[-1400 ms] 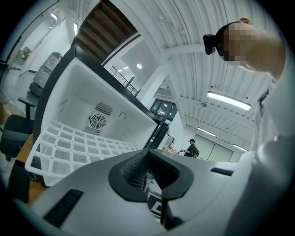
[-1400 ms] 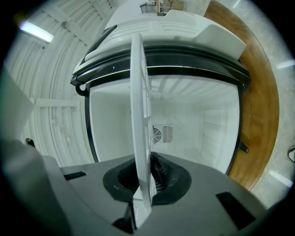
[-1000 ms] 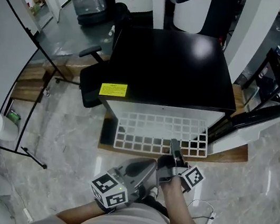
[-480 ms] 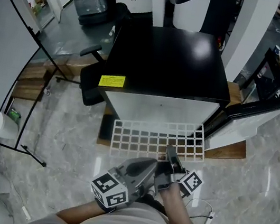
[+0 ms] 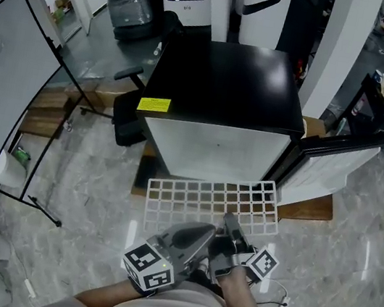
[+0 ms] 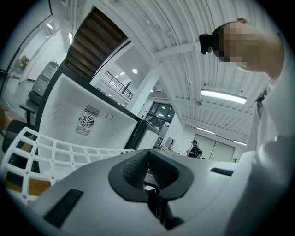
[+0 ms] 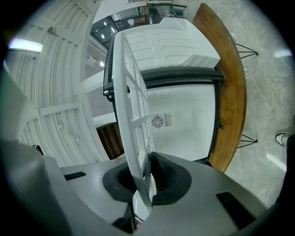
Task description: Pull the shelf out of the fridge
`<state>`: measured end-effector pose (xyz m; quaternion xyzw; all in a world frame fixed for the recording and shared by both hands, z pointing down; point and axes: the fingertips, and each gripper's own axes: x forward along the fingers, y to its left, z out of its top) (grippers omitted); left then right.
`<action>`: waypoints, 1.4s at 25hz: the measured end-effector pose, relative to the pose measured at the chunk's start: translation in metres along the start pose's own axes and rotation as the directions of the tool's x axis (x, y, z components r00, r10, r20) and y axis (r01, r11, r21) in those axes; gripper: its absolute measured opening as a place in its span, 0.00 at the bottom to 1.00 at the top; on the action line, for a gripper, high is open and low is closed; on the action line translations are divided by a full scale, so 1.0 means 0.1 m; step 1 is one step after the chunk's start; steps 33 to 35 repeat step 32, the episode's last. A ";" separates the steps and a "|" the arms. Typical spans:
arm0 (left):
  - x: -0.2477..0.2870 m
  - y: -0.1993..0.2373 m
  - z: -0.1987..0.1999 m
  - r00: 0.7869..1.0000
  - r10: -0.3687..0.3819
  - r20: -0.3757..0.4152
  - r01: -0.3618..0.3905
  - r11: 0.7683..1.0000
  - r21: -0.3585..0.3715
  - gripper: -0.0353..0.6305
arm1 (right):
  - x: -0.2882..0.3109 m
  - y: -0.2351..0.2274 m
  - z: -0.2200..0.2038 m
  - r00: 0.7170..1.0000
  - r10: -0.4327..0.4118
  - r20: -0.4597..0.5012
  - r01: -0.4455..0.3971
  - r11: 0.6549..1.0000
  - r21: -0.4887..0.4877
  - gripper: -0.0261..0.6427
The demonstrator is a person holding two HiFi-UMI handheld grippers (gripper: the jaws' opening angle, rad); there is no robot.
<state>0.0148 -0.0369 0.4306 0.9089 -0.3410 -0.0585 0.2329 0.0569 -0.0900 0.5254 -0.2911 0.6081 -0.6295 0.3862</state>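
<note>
The right tongs (image 7: pixel 143 184) are clenching the near edge of the white grid shelf (image 5: pixel 207 194), which is hanging level in front of the open fridge (image 5: pixel 222 88), above the floor. The left tongs (image 6: pixel 150 174) are sitting closed and empty just beside them.

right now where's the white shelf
Head view, centre: white grid shelf just in front of the fridge, near edge clamped in the right gripper.

The shelf (image 5: pixel 203 196) lies in front of the fridge (image 5: pixel 227 82), its near edge between the right gripper's (image 5: pixel 229 223) jaws, with the left gripper (image 5: pixel 201 233) just beside and the fridge door (image 5: pixel 334 163) to the right.
</note>
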 end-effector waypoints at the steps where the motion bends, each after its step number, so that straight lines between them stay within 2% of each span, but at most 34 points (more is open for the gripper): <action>1: -0.01 -0.04 -0.01 1.000 -0.002 0.002 0.002 1.000 0.003 0.06 | -0.05 0.01 -0.01 1.000 0.000 -0.005 0.000 1.000 0.003 0.11; 13: 0.05 -0.32 -0.04 1.000 -0.023 -0.004 0.023 0.999 0.034 0.06 | -0.27 0.07 -0.02 0.999 0.015 -0.037 -0.015 1.000 0.006 0.11; 35: -0.04 -0.24 -0.01 1.000 -0.016 0.007 0.015 1.000 0.027 0.06 | -0.21 0.06 -0.08 1.000 0.021 -0.023 -0.020 1.000 0.020 0.11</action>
